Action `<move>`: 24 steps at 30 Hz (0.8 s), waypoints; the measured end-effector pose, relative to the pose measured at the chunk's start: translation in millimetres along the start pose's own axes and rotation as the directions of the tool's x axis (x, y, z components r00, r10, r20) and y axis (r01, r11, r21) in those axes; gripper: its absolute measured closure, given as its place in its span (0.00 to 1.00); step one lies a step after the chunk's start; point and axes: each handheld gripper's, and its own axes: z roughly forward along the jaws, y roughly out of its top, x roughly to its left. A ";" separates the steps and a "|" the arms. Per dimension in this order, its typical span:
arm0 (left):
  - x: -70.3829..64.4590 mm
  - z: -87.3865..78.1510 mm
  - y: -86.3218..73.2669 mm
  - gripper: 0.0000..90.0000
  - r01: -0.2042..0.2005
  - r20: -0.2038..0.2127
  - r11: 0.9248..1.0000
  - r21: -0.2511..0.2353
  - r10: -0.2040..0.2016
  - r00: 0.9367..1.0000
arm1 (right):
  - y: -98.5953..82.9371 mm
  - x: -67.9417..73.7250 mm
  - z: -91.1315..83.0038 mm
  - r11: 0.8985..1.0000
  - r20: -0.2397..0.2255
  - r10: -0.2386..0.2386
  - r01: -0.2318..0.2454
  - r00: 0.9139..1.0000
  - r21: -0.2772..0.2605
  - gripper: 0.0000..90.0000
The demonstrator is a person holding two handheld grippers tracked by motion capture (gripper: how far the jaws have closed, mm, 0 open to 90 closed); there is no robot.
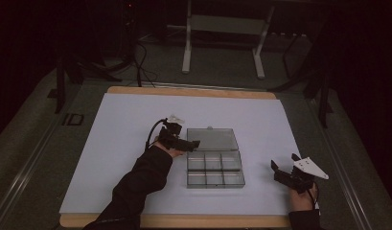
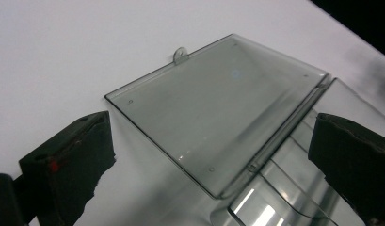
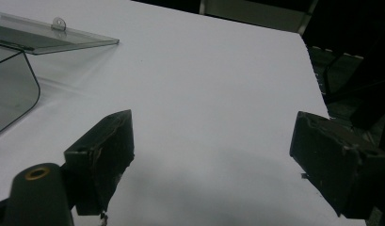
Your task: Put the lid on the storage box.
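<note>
A clear plastic compartment box (image 1: 215, 169) lies open in the middle of the white sheet, its lid (image 1: 212, 138) folded back flat on the far side. My left gripper (image 1: 191, 143) is at the box's left rear corner, open, jaws wide over the hinge (image 2: 279, 136) and the lid (image 2: 218, 101) with its small tab (image 2: 180, 55). My right gripper (image 1: 283, 169) hovers open to the right of the box, near the sheet's right edge, nothing between its jaws. In the right gripper view, the box wall (image 3: 11, 89) and the lid (image 3: 49, 35) sit at the far left.
The white sheet (image 1: 121, 139) covers a wooden board (image 1: 184, 221) on a dark table. A metal frame stand (image 1: 222, 28) rises beyond the far edge, with cables (image 1: 141, 62) on the floor there. The box compartments look empty.
</note>
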 end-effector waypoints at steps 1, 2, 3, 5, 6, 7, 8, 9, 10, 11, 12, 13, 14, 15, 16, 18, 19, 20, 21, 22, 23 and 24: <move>0.8 3.3 0.2 0.02 0.015 -0.004 1.000 0.009 -0.015 1.000 | 0.0 0.0 0.1 1.000 0.001 -0.001 0.001 1.000 0.000 0.16; 1.6 6.1 0.1 0.02 0.023 -0.008 1.000 0.012 -0.023 1.000 | 0.0 0.1 0.1 1.000 0.001 -0.001 0.001 1.000 0.000 0.16; 2.9 8.6 -0.2 0.02 0.035 0.001 0.999 0.017 -0.035 0.999 | 0.0 0.2 0.1 1.000 0.001 -0.002 0.002 1.000 0.001 0.16; 4.9 13.4 -1.1 0.02 0.061 0.013 0.998 0.022 -0.062 0.998 | 0.0 0.2 0.1 1.000 0.001 -0.002 0.002 1.000 0.001 0.16; 5.5 15.6 -1.5 0.02 0.070 0.014 0.997 0.028 -0.070 0.997 | 0.0 0.2 0.1 1.000 0.000 -0.003 0.003 1.000 0.001 0.16; 5.5 15.6 -1.5 0.02 0.070 0.014 0.997 0.028 -0.070 0.997 | 0.0 0.2 0.1 1.000 0.000 -0.003 0.003 1.000 0.001 0.16; 6.4 18.8 -2.0 0.02 0.082 0.024 0.996 0.031 -0.083 0.996 | 0.0 0.3 0.1 1.000 0.000 -0.003 0.003 1.000 0.001 0.16; 6.8 19.9 -2.1 0.02 0.091 0.026 0.995 0.033 -0.092 0.995 | 0.0 0.3 0.0 1.000 0.000 -0.004 0.004 1.000 0.000 0.16; 7.6 20.9 -2.4 0.04 0.100 0.033 0.995 0.028 -0.101 0.994 | 0.0 0.4 0.1 1.000 0.000 -0.004 0.004 1.000 0.001 0.16; 8.3 21.9 -2.6 0.09 0.105 0.030 0.994 0.027 -0.105 0.994 | 0.0 0.4 0.2 1.000 -0.001 -0.005 0.005 1.000 0.002 0.16; 9.1 23.3 -2.9 0.10 0.111 0.028 0.993 0.029 -0.112 0.993 | 0.0 0.5 0.1 1.000 0.000 -0.006 0.006 1.000 0.002 0.16; 10.2 24.5 -3.7 0.10 0.121 0.036 0.992 0.029 -0.122 0.992 | 0.0 0.5 0.0 1.000 -0.001 -0.006 0.006 1.000 0.002 0.16; 11.0 25.9 -4.6 0.11 0.125 0.033 0.992 0.036 -0.126 0.991 | 0.0 0.5 0.0 1.000 -0.001 -0.006 0.006 1.000 0.001 0.16; 11.4 26.9 -5.9 0.13 0.130 0.029 0.991 0.035 -0.131 0.991 | 0.0 0.5 -0.1 1.000 -0.001 -0.005 0.005 1.000 0.000 0.16; 12.2 27.6 -7.2 0.15 0.134 0.041 0.990 0.035 -0.135 0.990 | -0.1 0.4 -0.1 1.000 -0.002 -0.005 0.005 1.000 -0.001 0.16; 13.3 29.4 -9.2 0.17 0.142 0.037 0.989 0.040 -0.143 0.989 | -0.1 0.4 -0.1 1.000 -0.002 -0.005 0.005 1.000 -0.001 0.16; 14.3 30.5 -10.1 0.17 0.145 0.038 0.988 0.047 -0.146 0.988 | 0.0 0.5 0.0 1.000 -0.002 -0.005 0.005 1.000 0.000 0.16; 15.2 31.3 -10.9 0.18 0.151 0.038 0.987 0.051 -0.153 0.988 | 0.0 0.5 0.0 1.000 -0.001 -0.006 0.006 1.000 0.001 0.16; 16.0 32.1 -11.8 0.19 0.156 0.046 0.986 0.054 -0.159 0.986 | 0.0 0.6 0.1 1.000 -0.001 -0.008 0.008 1.000 0.001 0.16; 16.9 33.0 -12.5 0.20 0.159 0.050 0.985 0.061 -0.162 0.985 | 0.0 0.7 0.1 1.000 -0.001 -0.009 0.009 1.000 0.002 0.16; 17.8 33.9 -13.4 0.22 0.164 0.050 0.984 0.066 -0.168 0.985 | 0.0 0.7 0.1 1.000 -0.001 -0.009 0.009 1.000 0.002 0.16; 18.6 34.6 -14.3 0.24 0.165 0.055 0.984 0.071 -0.169 0.984 | 0.0 0.6 0.1 1.000 -0.001 -0.008 0.008 1.000 0.002 0.16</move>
